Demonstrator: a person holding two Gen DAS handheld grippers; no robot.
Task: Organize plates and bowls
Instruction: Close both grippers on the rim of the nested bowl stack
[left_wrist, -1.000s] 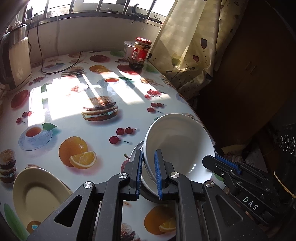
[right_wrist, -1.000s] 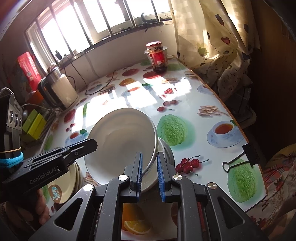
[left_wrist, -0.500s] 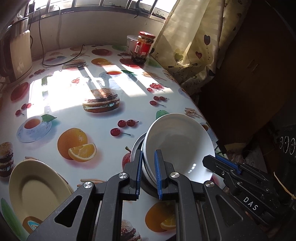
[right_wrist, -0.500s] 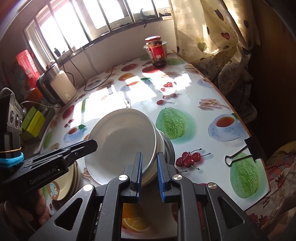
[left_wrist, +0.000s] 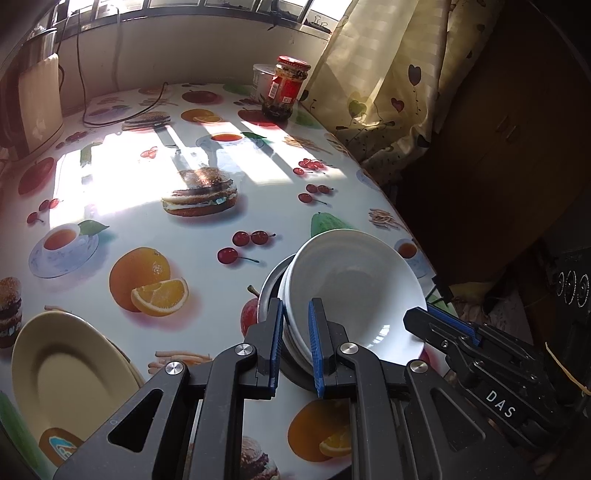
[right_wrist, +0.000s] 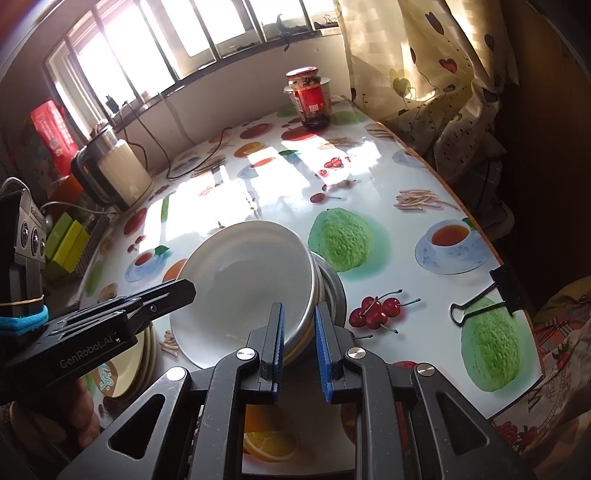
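A stack of white bowls (left_wrist: 351, 288) (right_wrist: 251, 288) leans tilted in a metal bowl (left_wrist: 269, 291) (right_wrist: 332, 291) on the fruit-print table. My left gripper (left_wrist: 295, 306) is shut on the stack's near rim and shows in the right wrist view as a black arm (right_wrist: 184, 291). On the opposite rim is my right gripper (right_wrist: 298, 310), whose jaws are opening. The rim is still between its blue pads, which touch it. Its tip (left_wrist: 417, 317) shows at the bowl's right edge. Cream plates (left_wrist: 62, 369) (right_wrist: 122, 369) lie stacked to the left.
A red-lidded jar (left_wrist: 286, 88) (right_wrist: 312, 98) stands at the far end by the curtain (left_wrist: 388, 74). A kettle (right_wrist: 118, 177) with its cable sits at the far left. A black binder clip (right_wrist: 484, 299) grips the table's right edge.
The right gripper's jaws have parted slightly around the bowl rim. Both hands and the bowls have stayed nearly in place.
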